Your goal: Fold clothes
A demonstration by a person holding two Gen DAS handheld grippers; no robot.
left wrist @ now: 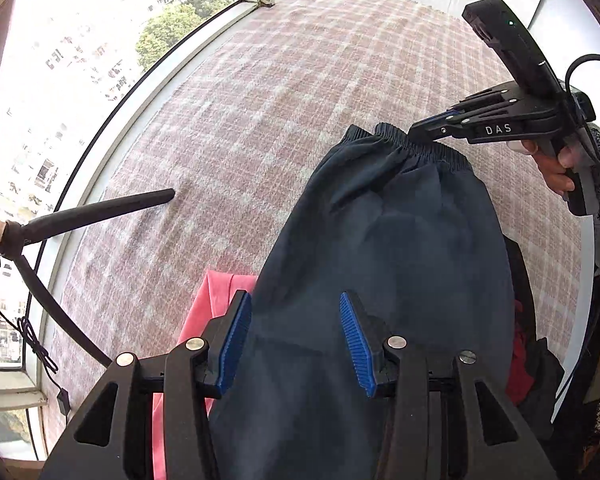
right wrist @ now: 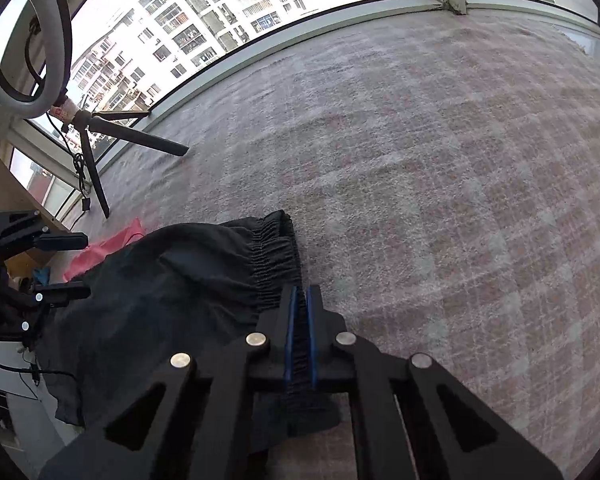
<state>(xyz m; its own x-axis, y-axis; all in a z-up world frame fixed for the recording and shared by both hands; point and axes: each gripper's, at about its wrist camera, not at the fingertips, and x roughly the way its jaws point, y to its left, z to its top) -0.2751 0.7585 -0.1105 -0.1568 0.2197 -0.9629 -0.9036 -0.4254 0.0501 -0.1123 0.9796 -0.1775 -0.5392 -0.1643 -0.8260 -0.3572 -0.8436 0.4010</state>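
Observation:
Dark navy trousers [left wrist: 396,264] with an elastic waistband lie stretched over a pink-and-white checked blanket [left wrist: 284,92]. My right gripper [right wrist: 300,300] is shut on the waistband and shows in the left wrist view [left wrist: 418,133] at the trousers' far end. The trousers [right wrist: 172,292] hang off the near edge to the left. My left gripper [left wrist: 294,320] is open, its blue pads either side of the trousers' lower part, just above the cloth. It shows at the left edge of the right wrist view [right wrist: 76,266].
A pink garment [left wrist: 208,312] lies under the trousers' left side. A red and dark garment [left wrist: 520,364] lies to their right. A tripod leg [left wrist: 100,212] rests on the blanket at left, under a ring light [right wrist: 24,36]. Windows border the blanket's far side.

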